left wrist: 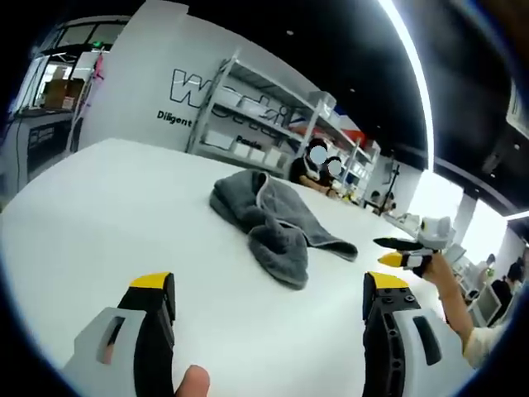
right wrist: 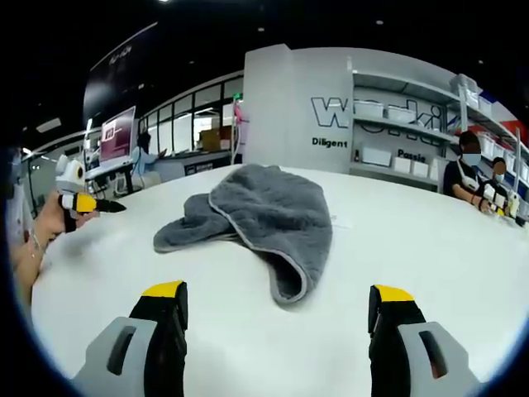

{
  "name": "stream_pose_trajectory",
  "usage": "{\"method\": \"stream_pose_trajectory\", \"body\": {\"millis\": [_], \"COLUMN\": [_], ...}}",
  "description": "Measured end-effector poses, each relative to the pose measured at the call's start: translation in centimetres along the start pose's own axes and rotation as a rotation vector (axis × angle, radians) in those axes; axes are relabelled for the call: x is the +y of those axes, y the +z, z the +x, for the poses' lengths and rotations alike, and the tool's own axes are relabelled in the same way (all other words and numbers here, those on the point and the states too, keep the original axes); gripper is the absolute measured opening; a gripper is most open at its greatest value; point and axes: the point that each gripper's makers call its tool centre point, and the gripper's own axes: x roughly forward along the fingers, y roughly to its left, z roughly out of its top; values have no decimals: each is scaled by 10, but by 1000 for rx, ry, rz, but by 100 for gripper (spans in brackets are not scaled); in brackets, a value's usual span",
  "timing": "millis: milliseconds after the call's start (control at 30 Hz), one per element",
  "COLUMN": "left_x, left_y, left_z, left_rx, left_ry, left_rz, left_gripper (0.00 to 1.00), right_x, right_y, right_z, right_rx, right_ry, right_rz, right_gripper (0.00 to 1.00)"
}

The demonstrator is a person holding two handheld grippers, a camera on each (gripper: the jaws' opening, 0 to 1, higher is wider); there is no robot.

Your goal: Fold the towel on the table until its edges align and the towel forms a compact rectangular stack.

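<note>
A grey towel (left wrist: 273, 219) lies crumpled in a loose heap on the white table (left wrist: 116, 215), with its hemmed edges curling. My left gripper (left wrist: 269, 285) is open, a short way in front of the towel, with nothing between its yellow-tipped jaws. The right gripper (left wrist: 390, 251) comes in from the right beside the towel's near corner, held by a hand. In the right gripper view the towel (right wrist: 264, 211) lies just beyond my open right gripper (right wrist: 278, 291), one flap hanging toward me. The left gripper (right wrist: 103, 204) hovers at the table's left edge (right wrist: 58, 273).
A grey wall with lettering (right wrist: 331, 116) and shelves of white boxes (left wrist: 248, 124) stand behind the table. People (right wrist: 467, 169) sit at its far side. More desks and monitors (right wrist: 116, 136) lie beyond the table's edge. Bare tabletop surrounds the towel.
</note>
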Motion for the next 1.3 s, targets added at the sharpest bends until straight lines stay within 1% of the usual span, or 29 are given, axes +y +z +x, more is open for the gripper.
{"method": "stream_pose_trajectory", "body": {"millis": [133,233,333,467,567,700,800,867,967,1000,1067,1133,1200,1233,1267,1300], "left_x": [-4,-11,-16,-24,-28,-33,-38,-39,-48,-49,-51,-53,-51,-56,-57,-57], "left_y": [-2,-5,-8,-21,-26,-30,-32,-32,-40,-40,-42,-47,-45,-48,-48,-49], "left_z": [8,14,22,35,41,45,49,54,57,59,63,67,73,74,75,77], "left_rx": [-3,-9,-25,1,13,11,10,7,-1,-6,5,27,31,27,21,22], "left_ry": [9,1,6,4,3,23,30,33,35,45,68,86,78,66,64,64], "left_rz": [38,60,104,171,221,293,326,330,336,364,448,494,471,440,427,428], "left_gripper": [91,90,85,82,81,77,76,74,74,73,72,71,70,68,66,64], "right_x": [1,3,5,8,9,9,10,11,13,14,15,17,19,20,21,22], "right_y": [1,2,3,3,4,8,10,10,12,12,14,16,18,18,18,18], "right_z": [0,1,1,1,1,0,-1,-1,-2,-2,-3,-3,-3,-3,-3,-3], "right_rx": [0,0,-2,0,-3,-17,-22,-23,-28,-28,-32,-40,-45,-45,-44,-44], "right_ry": [6,9,14,19,21,24,26,30,38,41,45,49,56,60,64,67], "right_rz": [-3,-7,-14,-23,-28,-27,-27,-28,-30,-32,-37,-40,-43,-45,-46,-48], "right_gripper": [92,92,91,91,90,89,89,89,88,88,88,87,86,86,86,86]}}
